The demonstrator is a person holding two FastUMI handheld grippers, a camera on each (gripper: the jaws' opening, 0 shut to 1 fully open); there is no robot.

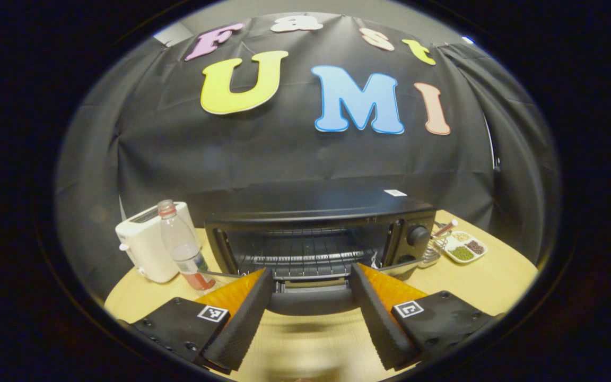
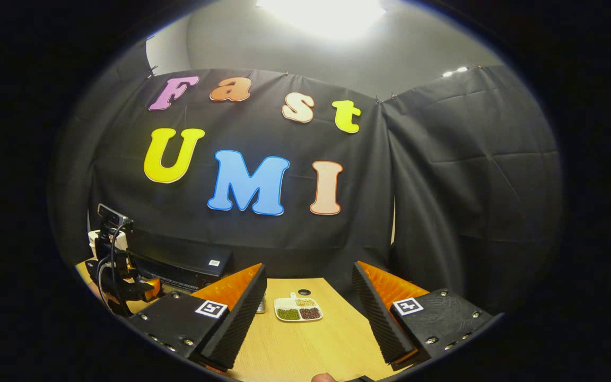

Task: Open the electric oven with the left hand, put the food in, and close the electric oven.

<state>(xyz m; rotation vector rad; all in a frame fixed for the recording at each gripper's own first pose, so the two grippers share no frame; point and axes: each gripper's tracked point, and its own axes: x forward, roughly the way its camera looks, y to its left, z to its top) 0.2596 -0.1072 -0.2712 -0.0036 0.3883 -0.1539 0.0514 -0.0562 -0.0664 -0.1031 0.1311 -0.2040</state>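
While the oven (image 1: pixel 316 239) sits at the middle of a wooden table (image 1: pixel 496 286) with its door (image 1: pixel 311 300) already dropped open toward the viewer, the left gripper (image 1: pixel 311 313) hangs just in front of that door's front edge, jaws spread wide and holding nothing. Inside, a bare wire rack (image 1: pixel 305 254) shows. So the opening step looks done; loading and closing seem left. To the oven's left stand a white toaster (image 1: pixel 143 246) and a clear bottle (image 1: pixel 181 244), close beside the door's corner; to its right sit a whisk (image 1: pixel 435 246) and a divided dish of beans and grains (image 1: pixel 464 248), likely the food. Seen from the right gripper view, the right gripper (image 2: pixel 308 313) is also spread wide and empty, hovering over open tabletop with the dish (image 2: pixel 298 309) ahead between its fingers. Bare wood around the dish leaves room for an approach.
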